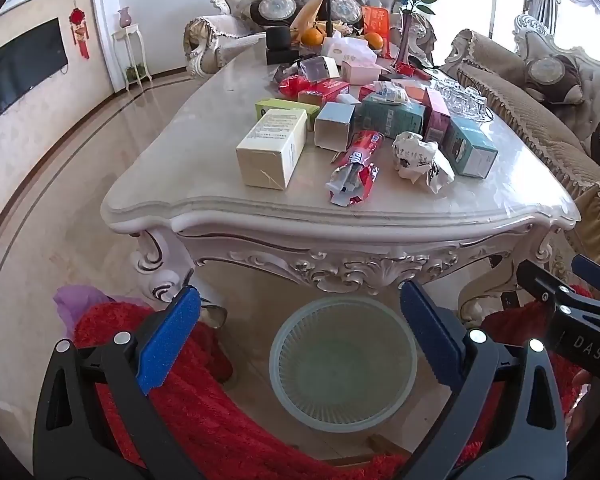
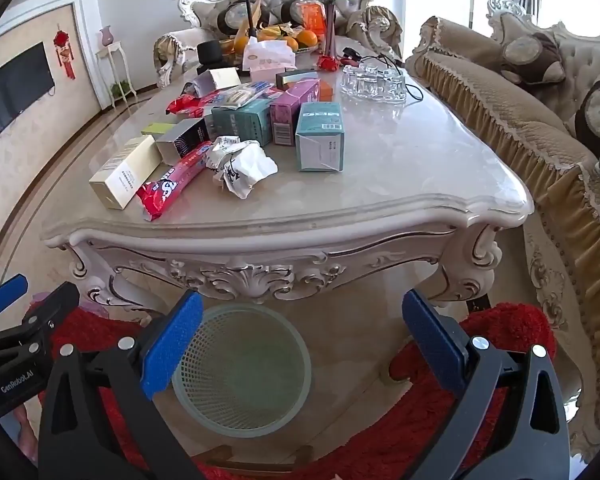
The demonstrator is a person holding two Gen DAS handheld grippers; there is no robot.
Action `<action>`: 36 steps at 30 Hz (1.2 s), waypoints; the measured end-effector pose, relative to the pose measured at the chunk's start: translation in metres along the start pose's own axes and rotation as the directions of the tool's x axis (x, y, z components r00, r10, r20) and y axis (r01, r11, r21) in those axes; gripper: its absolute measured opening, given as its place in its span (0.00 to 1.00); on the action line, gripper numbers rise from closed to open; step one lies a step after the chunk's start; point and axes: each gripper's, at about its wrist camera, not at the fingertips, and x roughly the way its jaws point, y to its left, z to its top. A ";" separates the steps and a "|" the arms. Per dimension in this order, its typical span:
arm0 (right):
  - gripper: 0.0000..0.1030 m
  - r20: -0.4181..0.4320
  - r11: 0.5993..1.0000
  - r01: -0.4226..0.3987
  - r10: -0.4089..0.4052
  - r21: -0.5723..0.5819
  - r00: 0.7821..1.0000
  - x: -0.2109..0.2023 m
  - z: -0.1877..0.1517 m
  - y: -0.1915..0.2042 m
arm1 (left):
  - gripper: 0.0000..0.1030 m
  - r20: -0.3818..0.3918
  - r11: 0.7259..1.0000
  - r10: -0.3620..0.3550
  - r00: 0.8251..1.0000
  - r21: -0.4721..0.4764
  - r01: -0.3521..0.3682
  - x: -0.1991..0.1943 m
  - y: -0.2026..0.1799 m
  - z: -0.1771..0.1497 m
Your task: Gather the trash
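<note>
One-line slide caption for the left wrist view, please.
Open left claw hovers over an empty mesh wastebasket before a marble table strewn with boxes, a red wrapper and crumpled paper.

Wide open over the waste basket [image 1: 342, 364] at lower centre, nothing above its mouth. Straight ahead, blocked by the carved table [image 1: 324, 216] edge. Cluttered mid-frame: cream box [image 1: 272, 148], red wrapper [image 1: 354, 168], crumpled paper [image 1: 420, 160]. Bare marble at right.
</note>
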 end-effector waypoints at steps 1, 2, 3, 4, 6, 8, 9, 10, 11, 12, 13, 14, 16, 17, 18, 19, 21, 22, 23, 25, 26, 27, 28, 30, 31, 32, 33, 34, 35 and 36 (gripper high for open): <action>0.93 0.001 1.000 0.002 -0.002 0.000 1.000 0.000 0.000 0.001 | 0.94 0.000 1.000 -0.001 1.000 0.000 0.001 0.000 0.000 0.000; 0.93 0.002 1.000 0.005 -0.005 -0.002 1.000 0.000 0.001 0.002 | 0.94 -0.001 1.000 -0.002 1.000 -0.001 0.002 0.001 0.000 -0.001; 0.93 0.003 1.000 0.007 -0.007 -0.002 1.000 0.001 0.001 0.004 | 0.94 -0.003 1.000 -0.003 1.000 -0.002 0.003 0.001 0.000 -0.001; 0.93 0.001 1.000 0.006 -0.006 -0.002 1.000 -0.001 0.000 0.002 | 0.94 -0.005 1.000 -0.003 1.000 -0.003 0.003 0.002 0.001 -0.001; 0.93 0.004 1.000 0.005 -0.005 -0.007 1.000 -0.001 0.000 0.002 | 0.94 -0.009 1.000 0.000 1.000 -0.005 0.000 0.003 0.001 -0.002; 0.93 0.006 1.000 0.004 -0.004 -0.009 1.000 -0.002 0.000 0.002 | 0.94 -0.012 1.000 0.003 1.000 -0.008 -0.003 0.004 0.002 -0.002; 0.93 0.007 1.000 0.005 -0.005 -0.012 1.000 -0.002 0.000 0.001 | 0.94 -0.014 1.000 0.004 1.000 -0.010 -0.004 0.004 0.003 -0.003; 0.93 0.006 1.000 0.004 -0.004 -0.012 1.000 -0.003 0.000 0.000 | 0.94 -0.015 1.000 0.006 1.000 -0.010 -0.006 0.004 0.000 -0.003; 0.93 0.006 1.000 0.004 -0.003 -0.012 1.000 -0.003 0.000 -0.002 | 0.94 -0.017 1.000 0.006 1.000 -0.010 -0.006 0.005 0.002 -0.002; 0.93 0.005 1.000 0.004 -0.004 -0.012 1.000 -0.003 0.001 -0.003 | 0.94 -0.018 1.000 0.007 1.000 -0.011 -0.007 0.006 0.002 -0.002; 0.93 0.019 1.000 0.008 -0.007 -0.013 1.000 -0.003 -0.001 0.000 | 0.94 -0.020 1.000 0.006 1.000 -0.011 -0.006 0.006 0.001 -0.002; 0.93 0.027 1.000 0.010 -0.009 -0.014 1.000 -0.004 -0.002 0.002 | 0.94 -0.023 1.000 0.004 1.000 -0.010 -0.004 0.007 0.001 -0.002; 0.93 0.038 1.000 0.016 -0.015 -0.024 0.999 -0.005 -0.002 0.002 | 0.94 -0.026 1.000 0.002 1.000 -0.007 -0.003 0.008 -0.001 -0.002; 0.93 0.022 1.000 0.008 -0.008 -0.019 1.000 -0.002 -0.002 0.003 | 0.94 -0.026 1.000 0.001 1.000 -0.004 -0.001 0.009 -0.002 -0.002; 0.93 0.000 1.000 -0.001 0.001 -0.010 1.000 0.000 -0.002 0.002 | 0.94 -0.027 1.000 0.001 1.000 -0.003 -0.001 0.009 -0.002 -0.002; 0.93 0.000 1.000 -0.004 0.004 -0.009 1.000 0.000 -0.002 0.002 | 0.94 -0.027 1.000 0.000 1.000 -0.002 0.000 0.009 -0.003 -0.002; 0.93 -0.005 1.000 -0.003 0.003 -0.008 1.000 0.001 -0.002 0.002 | 0.94 -0.025 1.000 -0.001 1.000 -0.001 0.001 0.008 -0.001 -0.003; 0.93 0.001 1.000 -0.008 0.008 -0.006 1.000 0.000 -0.002 0.002 | 0.94 -0.025 1.000 -0.001 1.000 -0.001 0.001 0.008 -0.001 -0.003; 0.93 0.000 1.000 -0.007 0.007 -0.004 1.000 0.000 -0.002 0.002 | 0.94 -0.024 1.000 -0.001 1.000 -0.001 0.001 0.008 0.000 -0.003; 0.93 0.001 1.000 -0.007 0.007 -0.005 1.000 0.001 -0.003 0.002 | 0.94 -0.025 1.000 0.000 1.000 -0.004 0.000 0.008 0.000 -0.003; 0.93 -0.002 1.000 -0.006 0.006 -0.005 1.000 0.001 -0.002 0.002 | 0.94 -0.026 1.000 -0.001 1.000 -0.005 0.000 0.008 0.000 -0.003; 0.93 -0.003 1.000 -0.006 0.006 -0.007 1.000 0.001 -0.002 0.002 | 0.94 -0.026 1.000 0.000 1.000 -0.007 0.000 0.008 0.000 -0.003; 0.93 0.001 1.000 -0.007 0.007 -0.007 1.000 0.001 -0.002 0.002 | 0.94 -0.026 1.000 0.000 1.000 -0.007 0.000 0.007 0.000 -0.003; 0.93 0.005 1.000 -0.007 0.007 -0.011 1.000 0.002 -0.002 0.002 | 0.94 -0.027 1.000 0.000 1.000 -0.007 0.000 0.007 0.001 -0.003; 0.93 0.013 1.000 -0.011 0.011 -0.008 1.000 0.001 -0.002 0.002 | 0.94 -0.027 1.000 -0.001 1.000 -0.007 0.001 0.007 0.001 -0.003; 0.93 0.024 1.000 -0.018 0.018 -0.004 1.000 0.000 -0.002 0.003 | 0.94 -0.026 1.000 -0.001 1.000 -0.007 0.001 0.007 0.001 -0.003; 0.93 0.024 1.000 -0.019 0.019 -0.004 1.000 0.000 -0.002 0.002 | 0.94 -0.026 1.000 -0.002 1.000 -0.008 0.002 0.007 0.001 -0.003; 0.93 0.033 1.000 -0.026 0.026 0.004 0.999 0.000 -0.002 0.002 | 0.94 -0.026 1.000 -0.003 1.000 -0.009 0.003 0.007 0.001 -0.003; 0.93 0.034 1.000 -0.031 0.030 0.007 0.999 0.000 -0.002 0.002 | 0.94 -0.025 1.000 -0.004 1.000 -0.010 0.004 0.007 0.001 -0.003; 0.93 0.042 0.999 -0.034 0.033 0.009 0.999 0.000 -0.002 0.003 | 0.94 -0.025 1.000 -0.004 1.000 -0.010 0.004 0.007 0.001 -0.003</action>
